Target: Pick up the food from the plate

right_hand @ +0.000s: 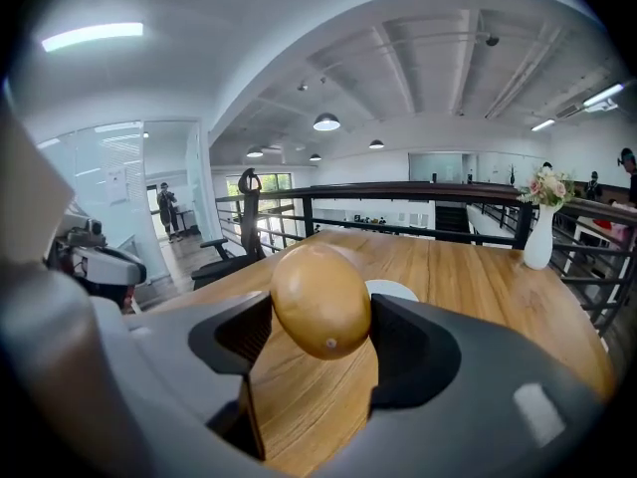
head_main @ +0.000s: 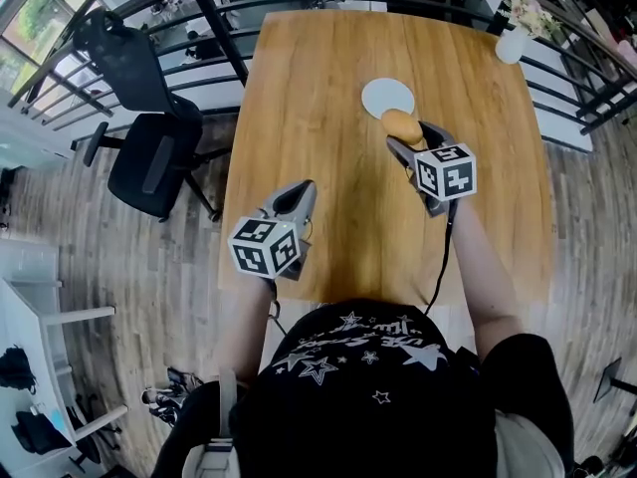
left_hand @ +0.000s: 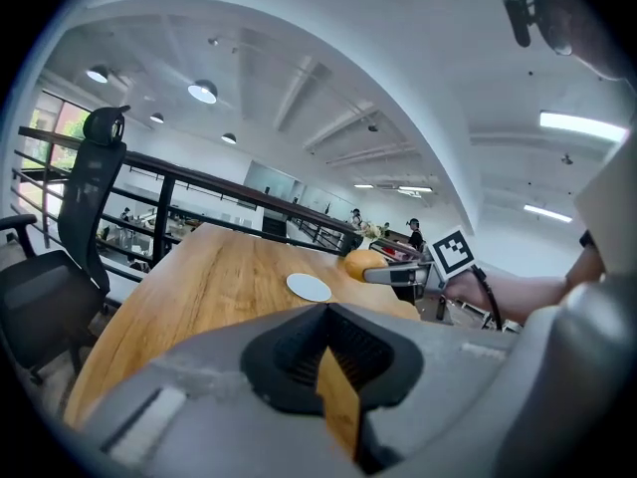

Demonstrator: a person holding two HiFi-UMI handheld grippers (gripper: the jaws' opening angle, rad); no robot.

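A golden-brown oval piece of food hangs just above the wooden table, lifted off it. My right gripper is shut on it, one pad on each side. Just beyond it the small white plate lies bare on the tabletop. My left gripper hovers over the table's near left part with its jaws together and nothing in them. From the left gripper view, the food and the right gripper show beside the plate.
A white vase with flowers stands at the table's far right corner. A black office chair sits left of the table. A dark railing runs behind the far edge.
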